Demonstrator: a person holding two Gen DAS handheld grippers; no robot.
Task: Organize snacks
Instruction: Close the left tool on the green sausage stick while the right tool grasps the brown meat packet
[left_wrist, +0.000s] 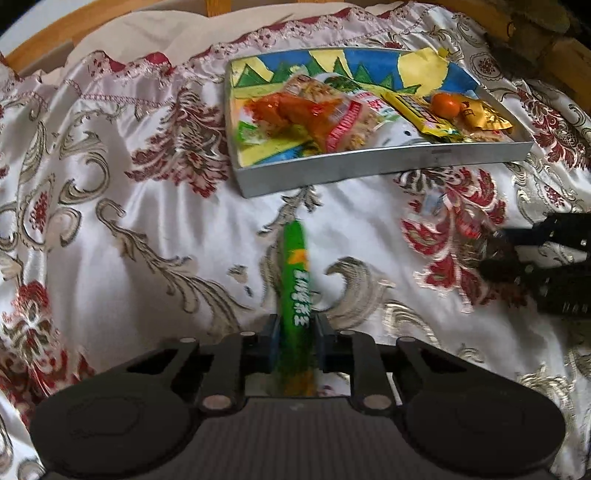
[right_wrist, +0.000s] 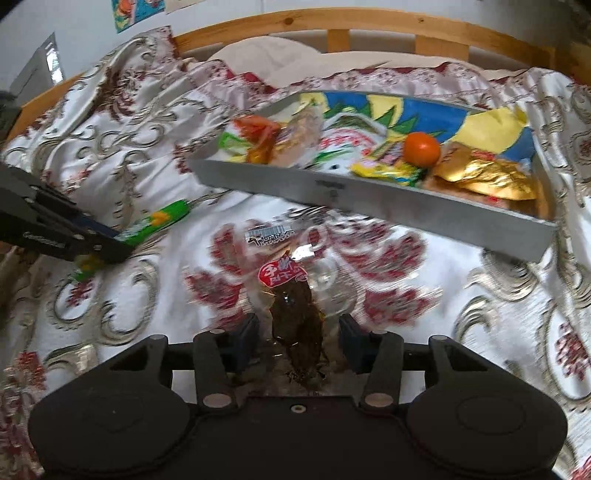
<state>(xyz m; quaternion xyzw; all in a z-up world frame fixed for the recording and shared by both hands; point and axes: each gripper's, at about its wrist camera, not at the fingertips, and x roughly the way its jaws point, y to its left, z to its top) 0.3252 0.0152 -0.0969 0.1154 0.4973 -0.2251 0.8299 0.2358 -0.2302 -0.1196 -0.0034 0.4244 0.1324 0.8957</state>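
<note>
**Both grippers on snacks, tray beyond**

Left gripper: jaws pinched on the green stick snack, pads pressed to both sides of its near part. The stick points away from the camera toward the tray, far tip over the cloth, short of the tray's near wall. In the right wrist view the same gripper enters from the left edge, clamped on the green stick, which lies low and angled up to the right.

Right gripper: jaws partly spread, a clear packet of dark brown snack between them. A gap shows on each side of the dark contents; the clear wrapper edges are blurred, so cannot tell if the pads touch the film. Red label and barcode sit at the packet's far end, on the cloth. In the left wrist view the right gripper comes in from the right edge, blurred, over a red flower in the pattern.

Bedspread: white satin, red and gold floral, covers everything under both grippers.

Tray: shallow metal, far of both grippers, colourful painted lining. Inside it: orange-red snack packets at left, yellow packet right of centre, small orange fruit resting on it, gold foil packet at far right.

Wooden bed frame runs behind, beige pillow in front of it.
</note>
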